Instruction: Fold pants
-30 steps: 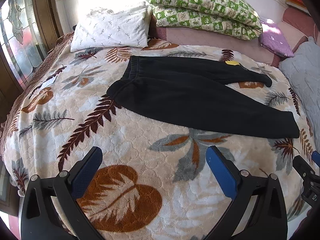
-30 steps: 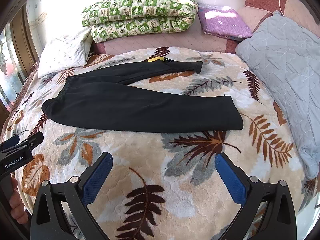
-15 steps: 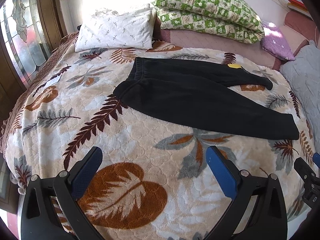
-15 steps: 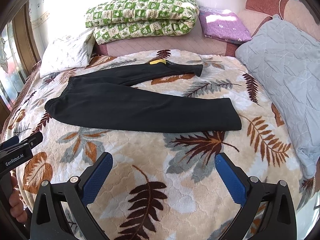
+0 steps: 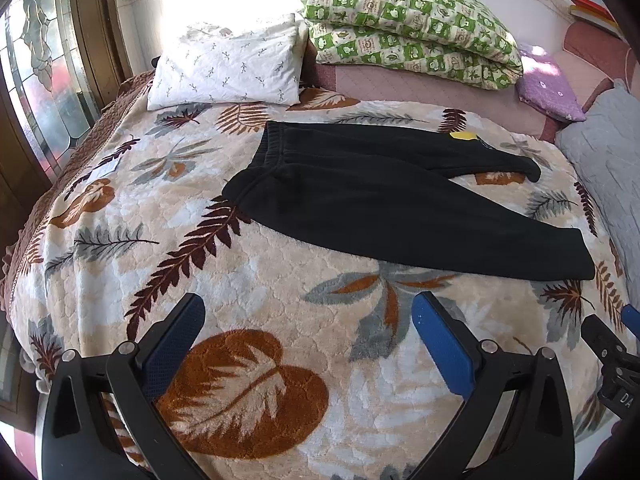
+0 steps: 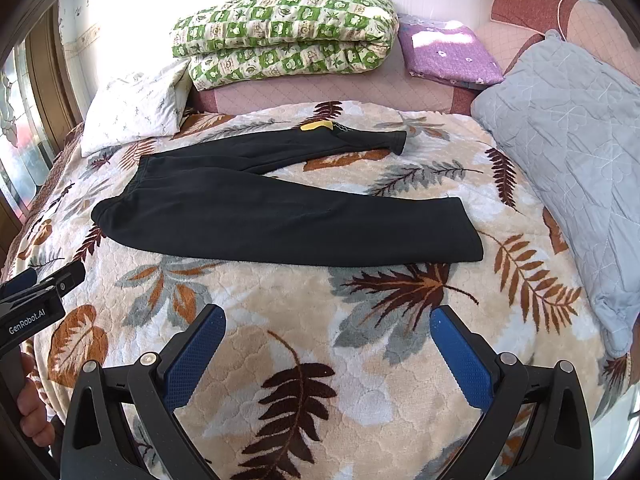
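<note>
Black pants [image 5: 380,196] lie flat on a leaf-patterned blanket [image 5: 248,280], waistband to the left, two legs spread apart to the right. A yellow tag [image 5: 462,135] sits on the far leg. They also show in the right wrist view [image 6: 280,216], with the tag [image 6: 318,125]. My left gripper [image 5: 308,320] is open and empty, held above the blanket well short of the pants. My right gripper [image 6: 326,332] is open and empty, near the front edge, below the near leg's cuff [image 6: 466,232].
A white pillow [image 5: 228,66] and a folded green quilt [image 5: 408,26] lie at the head of the bed. A purple cushion [image 6: 448,54] and a grey quilted pillow [image 6: 576,160] sit at the right. A window [image 5: 36,80] is at the left.
Both grippers have drawn back and tilted a little, so the pants sit slightly farther up in both views. The pants have not moved. Both grippers stay open.
</note>
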